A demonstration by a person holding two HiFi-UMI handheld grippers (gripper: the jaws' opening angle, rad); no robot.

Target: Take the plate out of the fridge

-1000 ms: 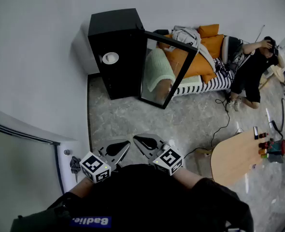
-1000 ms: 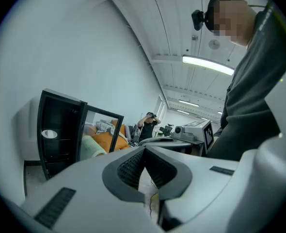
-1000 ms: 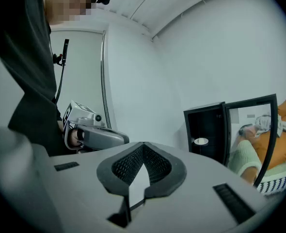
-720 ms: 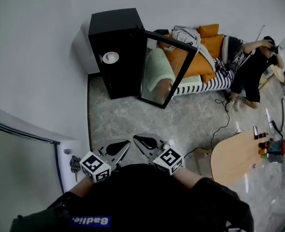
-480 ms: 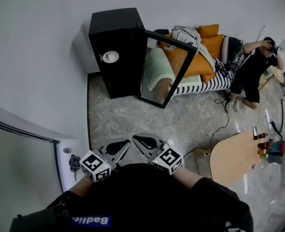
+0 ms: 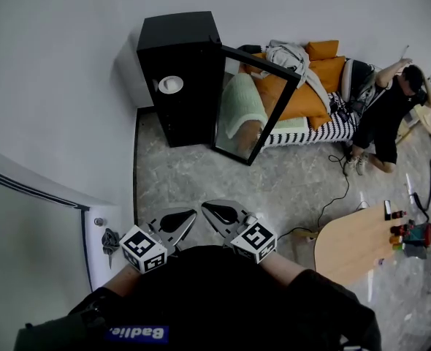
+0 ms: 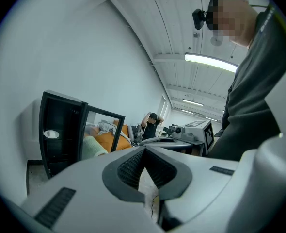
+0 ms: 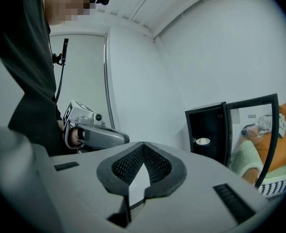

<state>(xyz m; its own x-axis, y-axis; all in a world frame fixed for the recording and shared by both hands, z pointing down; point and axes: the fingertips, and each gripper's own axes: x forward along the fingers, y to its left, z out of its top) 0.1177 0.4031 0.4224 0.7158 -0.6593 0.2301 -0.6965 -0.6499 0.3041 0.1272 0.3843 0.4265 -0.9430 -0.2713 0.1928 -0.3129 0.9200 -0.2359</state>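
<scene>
Item: plate (image 6: 171, 84), small, round, white, lying flat on a shelf inside the open black fridge (image 6: 177, 35) at upper centre of the head view, well apart and straight up-frame from your left gripper (image 6: 186, 218) and right gripper (image 6: 212, 210), both closed tight on nothing, the left seemingly marginally nearer.

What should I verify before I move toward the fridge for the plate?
1. Fridge door open: ok, swung wide.
2. Plate visible on a shelf inside the fridge: ok.
3. Plate bare of food: cannot tell.
4. Left tongs open for a grasp: not ok, shut and empty.
5. Right tongs open: not ok, shut and empty.
6. Plate within reach: not ok, both tongs are held near the body, far from the fridge.
</scene>
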